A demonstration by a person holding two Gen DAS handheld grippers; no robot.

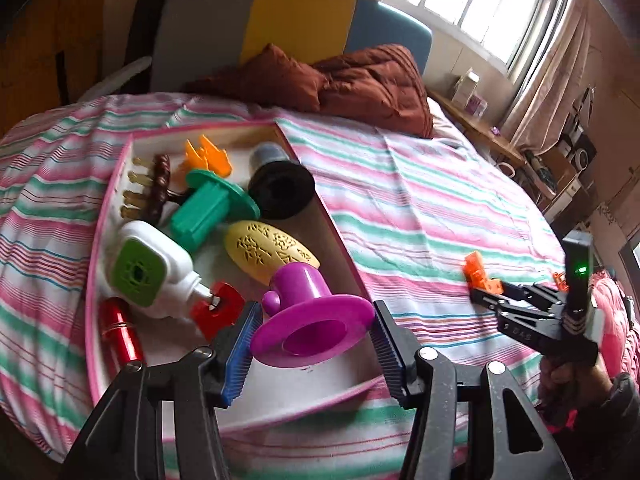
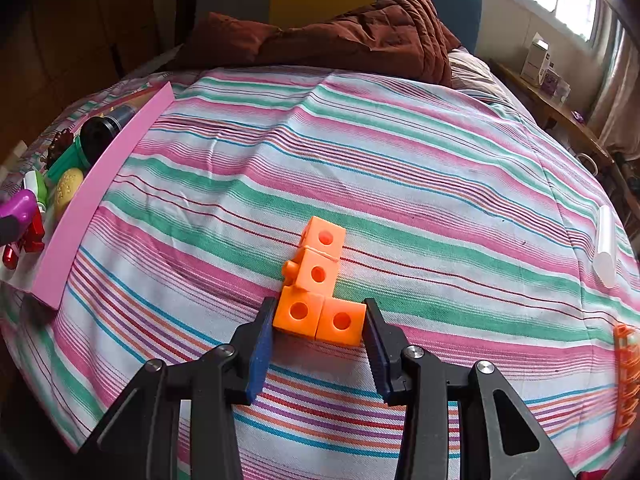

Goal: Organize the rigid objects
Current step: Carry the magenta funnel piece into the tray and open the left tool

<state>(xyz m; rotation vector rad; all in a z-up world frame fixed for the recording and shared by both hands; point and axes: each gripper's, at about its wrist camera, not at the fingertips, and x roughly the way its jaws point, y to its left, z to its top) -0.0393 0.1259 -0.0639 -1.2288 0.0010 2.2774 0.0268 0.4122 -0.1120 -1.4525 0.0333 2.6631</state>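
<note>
Block piece (image 2: pixel 320 288): four orange cubes joined in an L, each with a round hole on its upper face; one peg sticks out left from the second cube.
Axis: long arm runs from near to far; short foot points right, at the near end.
Place: on the striped bed (image 2: pixel 440 184), right of the pink tray (image 2: pixel 86 204).
Right gripper (image 2: pixel 318 334): jaws apart, flanking the two near cubes, seemingly touching them.
Left gripper (image 1: pixel 314 346): jaws apart around the purple cup (image 1: pixel 312 320), which lies tilted in the tray, rim towards the camera.

The tray (image 1: pixel 120 184) lies on the bedspread (image 1: pixel 400 200) at ten o'clock. The linked cubes (image 2: pixel 320 288) lie on the bedspread (well apart from the tray) at three o'clock.
</note>
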